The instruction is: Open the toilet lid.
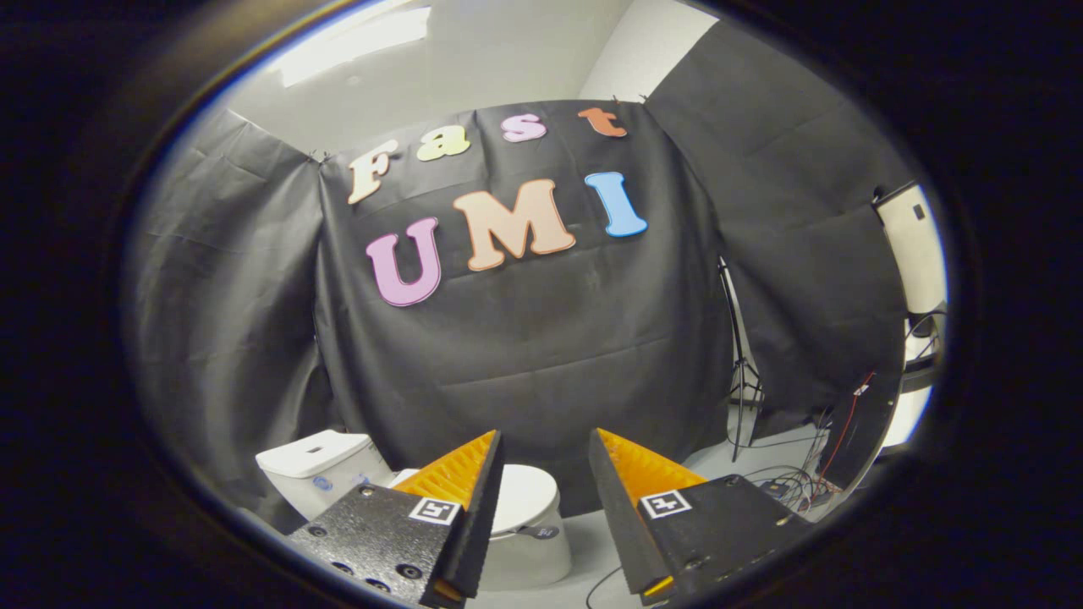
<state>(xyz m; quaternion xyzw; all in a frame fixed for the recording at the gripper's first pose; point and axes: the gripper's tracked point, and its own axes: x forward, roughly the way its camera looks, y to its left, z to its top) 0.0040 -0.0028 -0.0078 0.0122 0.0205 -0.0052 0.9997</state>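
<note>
Hand-held gripper (546, 444) hangs open and empty, well short of the toilet (529, 516); bring it low to the shut lid's (525, 491) front edge

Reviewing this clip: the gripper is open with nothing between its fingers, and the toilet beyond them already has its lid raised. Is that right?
Not quite. In the gripper view the lid is down, lying flat on the toilet, not raised. The rest holds: the gripper is open, nothing between its fingers, and the toilet sits beyond them.
</note>
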